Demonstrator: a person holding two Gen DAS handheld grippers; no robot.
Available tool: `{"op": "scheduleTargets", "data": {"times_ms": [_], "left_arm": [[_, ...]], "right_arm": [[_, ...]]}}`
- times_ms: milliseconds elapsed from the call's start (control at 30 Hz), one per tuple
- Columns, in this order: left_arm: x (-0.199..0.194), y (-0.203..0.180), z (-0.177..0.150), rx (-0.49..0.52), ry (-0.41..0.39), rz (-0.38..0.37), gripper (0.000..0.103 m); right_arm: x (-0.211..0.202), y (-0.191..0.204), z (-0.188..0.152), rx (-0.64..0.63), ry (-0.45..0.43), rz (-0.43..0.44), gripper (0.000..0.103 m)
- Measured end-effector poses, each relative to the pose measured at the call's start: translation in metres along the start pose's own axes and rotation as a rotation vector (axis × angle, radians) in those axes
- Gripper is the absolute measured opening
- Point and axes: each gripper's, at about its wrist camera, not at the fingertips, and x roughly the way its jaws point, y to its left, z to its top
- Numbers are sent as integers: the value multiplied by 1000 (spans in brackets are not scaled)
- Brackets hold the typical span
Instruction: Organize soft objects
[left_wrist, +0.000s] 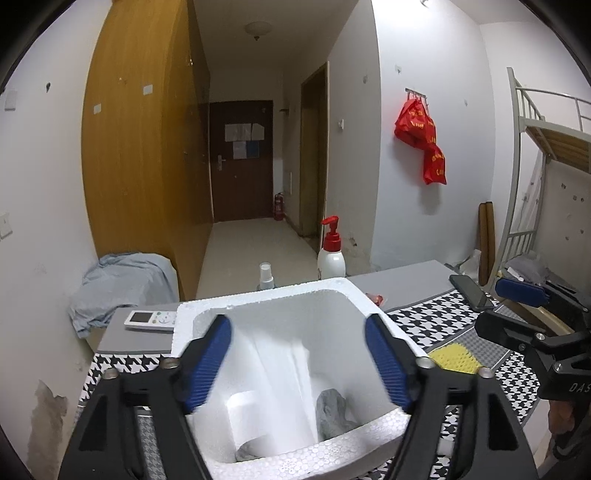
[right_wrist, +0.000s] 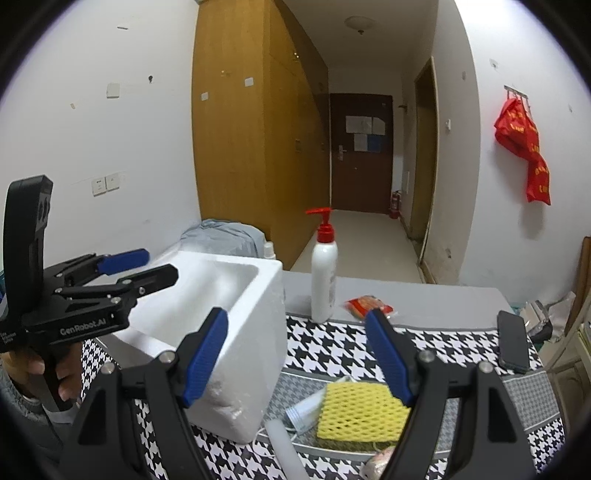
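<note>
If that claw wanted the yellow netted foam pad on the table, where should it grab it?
Probably by the near edge of the yellow foam pad, coming down from above. It lies flat on the patterned table, so only its thin, squashy rim offers the open right claw a pinch.

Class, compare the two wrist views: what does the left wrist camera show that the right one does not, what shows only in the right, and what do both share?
Only the left wrist view shows the foam box's inside, with a grey cloth and the remote control beside it. Only the right wrist view shows the white tube and the left gripper, open above the box. Both show the foam box, yellow foam net, pump bottle and phone.
</note>
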Motion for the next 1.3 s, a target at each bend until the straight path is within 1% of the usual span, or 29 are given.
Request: {"op": "scheduleTargets", "data": {"times_ms": [33,100,167,200,233,333,600,700,833,1067,1100,1233,1300], "left_arm": [[-1,-1,0,-1,-5,1,83],[-3,-3,0,1,-14,-4,95],[-6,-4,1,2,-26,-1,98],[-8,-4,1,2,-30,-1,102],[-10,-5,1,-3,-33,2,102],[-16,-6,2,-14,-37,1,102],[-47,-17,5,3,-95,1,102],[-59,-25,5,25,-122,-10,102],[-72,-31,5,38,-140,-17,102],[-94,-44,3,56,-178,-35,102],[-97,-46,2,56,-181,-38,102],[-105,-52,0,59,-185,-54,102],[-107,-55,-2,62,-184,-59,102]], "right_arm": [[-1,-1,-1,2,-1,0,80],[-4,-3,-3,6,-6,-1,80],[-6,-5,-4,9,-10,-2,80],[-8,-6,-5,12,-11,-4,80],[-9,-6,-5,13,-12,-4,80],[-15,-7,-8,17,-22,-3,80],[-34,-6,-11,28,-46,-10,80],[-46,-4,-10,24,-65,-14,81],[-63,-1,-11,8,-88,-28,84],[-94,-3,-16,6,-132,-44,85],[-97,-4,-16,7,-136,-45,86],[-109,-6,-23,12,-161,-43,100],[-114,-7,-27,16,-165,-39,103]]}}
